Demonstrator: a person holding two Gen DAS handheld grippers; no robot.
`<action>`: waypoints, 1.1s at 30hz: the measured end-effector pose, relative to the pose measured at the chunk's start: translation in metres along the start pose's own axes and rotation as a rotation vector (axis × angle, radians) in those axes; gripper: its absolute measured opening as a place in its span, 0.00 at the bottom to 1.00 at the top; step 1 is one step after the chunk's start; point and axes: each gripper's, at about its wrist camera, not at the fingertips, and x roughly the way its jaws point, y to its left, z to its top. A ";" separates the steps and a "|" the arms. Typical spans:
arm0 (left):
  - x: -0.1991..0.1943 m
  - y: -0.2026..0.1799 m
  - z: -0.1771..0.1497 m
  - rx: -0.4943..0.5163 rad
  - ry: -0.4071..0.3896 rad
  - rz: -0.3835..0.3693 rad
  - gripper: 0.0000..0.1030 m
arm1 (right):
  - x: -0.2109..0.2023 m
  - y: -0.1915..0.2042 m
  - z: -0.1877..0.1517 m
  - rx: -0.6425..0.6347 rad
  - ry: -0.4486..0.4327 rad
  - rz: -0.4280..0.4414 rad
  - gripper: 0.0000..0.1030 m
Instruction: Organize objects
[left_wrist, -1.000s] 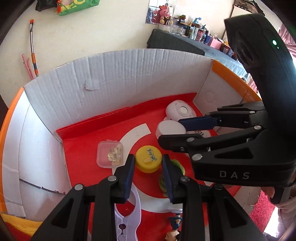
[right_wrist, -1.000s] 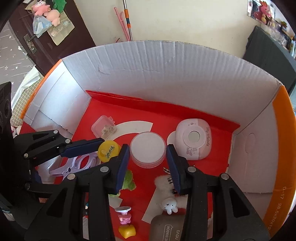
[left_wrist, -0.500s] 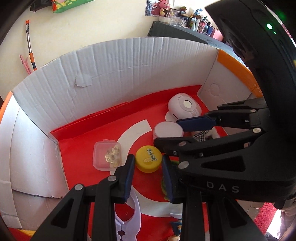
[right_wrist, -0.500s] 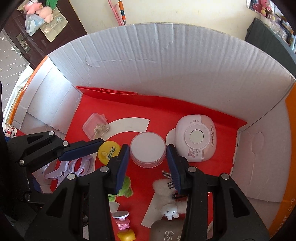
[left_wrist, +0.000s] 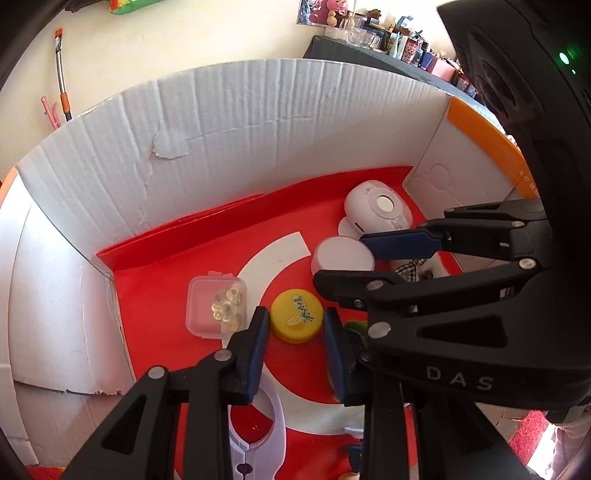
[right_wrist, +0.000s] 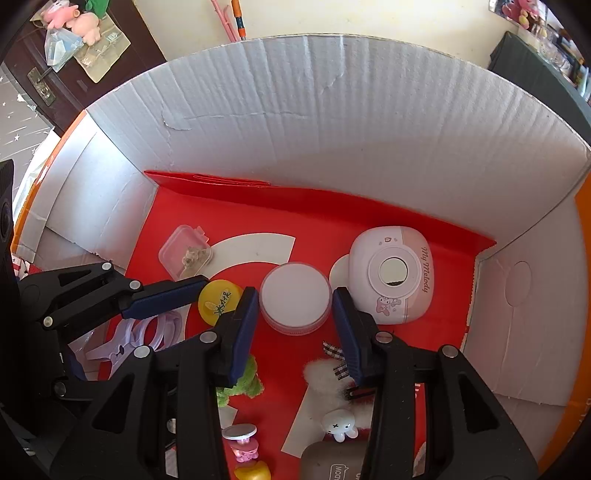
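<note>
Both claws hang spread and empty inside the cardboard box (right_wrist: 332, 122). The left gripper (left_wrist: 293, 332) brackets the yellow cap (left_wrist: 296, 315), which lies just ahead of its tips; the right gripper (right_wrist: 293, 314) frames the white round jar (right_wrist: 294, 297). The risk is crowding: the two tools overlap, so closing either could knock the other. The left pad (left_wrist: 258, 332) sits just beside the clear square container (left_wrist: 216, 307) and may nudge it. The pink My Melody camera (right_wrist: 391, 275) lies just right of the right claw.

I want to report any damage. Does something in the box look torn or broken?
Yes. The cardboard box's back wall has a torn patch where the white surface layer has peeled, upper left. The small items on the red floor look intact.
</note>
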 end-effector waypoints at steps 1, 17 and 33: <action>0.000 0.000 0.000 -0.001 0.000 0.000 0.31 | 0.000 0.001 0.001 -0.001 0.001 0.000 0.39; -0.011 0.008 -0.007 -0.017 -0.030 0.012 0.34 | 0.000 0.011 0.006 0.005 -0.010 0.003 0.42; -0.075 0.008 -0.038 -0.038 -0.184 0.079 0.48 | -0.061 0.021 -0.019 -0.040 -0.215 -0.087 0.59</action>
